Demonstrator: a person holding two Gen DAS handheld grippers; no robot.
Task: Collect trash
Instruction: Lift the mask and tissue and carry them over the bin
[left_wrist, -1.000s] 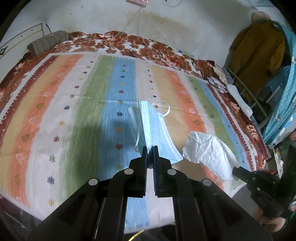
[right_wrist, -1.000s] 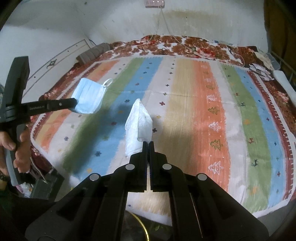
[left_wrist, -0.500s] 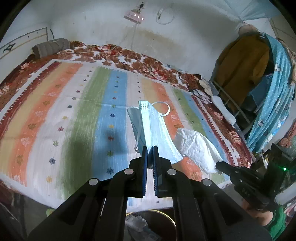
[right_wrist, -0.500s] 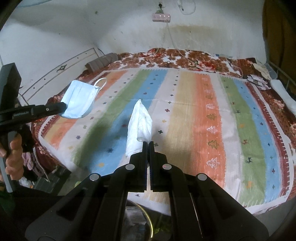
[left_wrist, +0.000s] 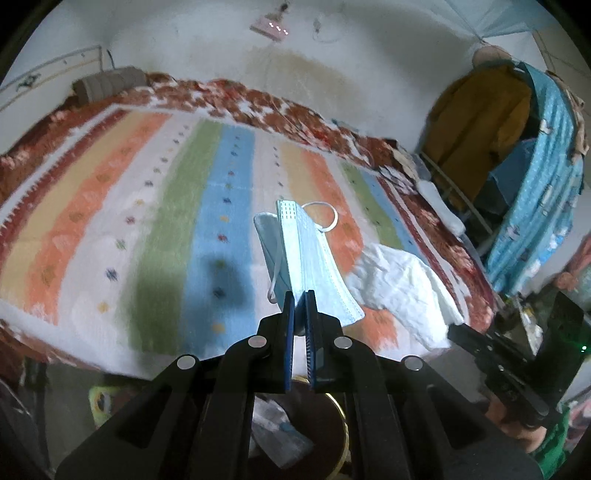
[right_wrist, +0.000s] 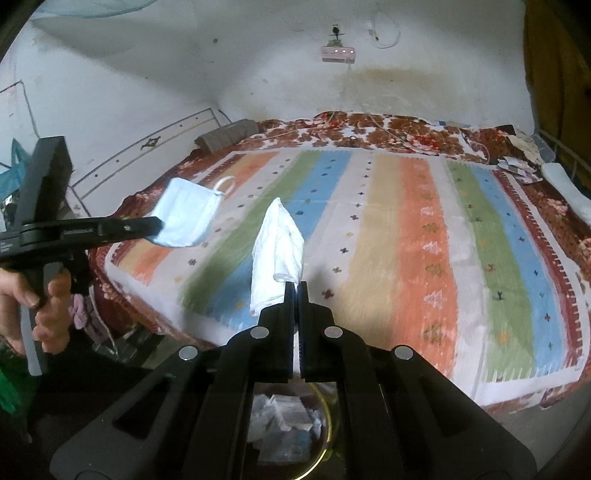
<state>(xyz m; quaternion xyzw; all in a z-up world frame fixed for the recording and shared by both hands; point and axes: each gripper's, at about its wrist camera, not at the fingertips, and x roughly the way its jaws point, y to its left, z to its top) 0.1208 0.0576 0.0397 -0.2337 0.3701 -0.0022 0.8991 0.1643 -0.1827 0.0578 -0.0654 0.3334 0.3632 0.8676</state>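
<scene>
My left gripper (left_wrist: 300, 295) is shut on a light blue face mask (left_wrist: 310, 258) with white ear loops, held in the air off the bed's near edge. It also shows in the right wrist view (right_wrist: 186, 218). My right gripper (right_wrist: 296, 286) is shut on a crumpled white tissue (right_wrist: 277, 251), which shows in the left wrist view (left_wrist: 402, 284) beside the mask. A dark round bin with a brass-coloured rim (right_wrist: 325, 435) holding wrappers sits on the floor below both grippers (left_wrist: 332, 398).
A bed with a striped multicolour cover (right_wrist: 406, 236) fills the view ahead. Small papers (right_wrist: 517, 170) lie at its far right corner. Clothes hang on a rack (left_wrist: 517, 147) at the right. A wall (right_wrist: 258, 74) stands behind the bed.
Both grippers have pulled back from over the bed, carrying the mask and tissue. The bin below has come into view under both.
</scene>
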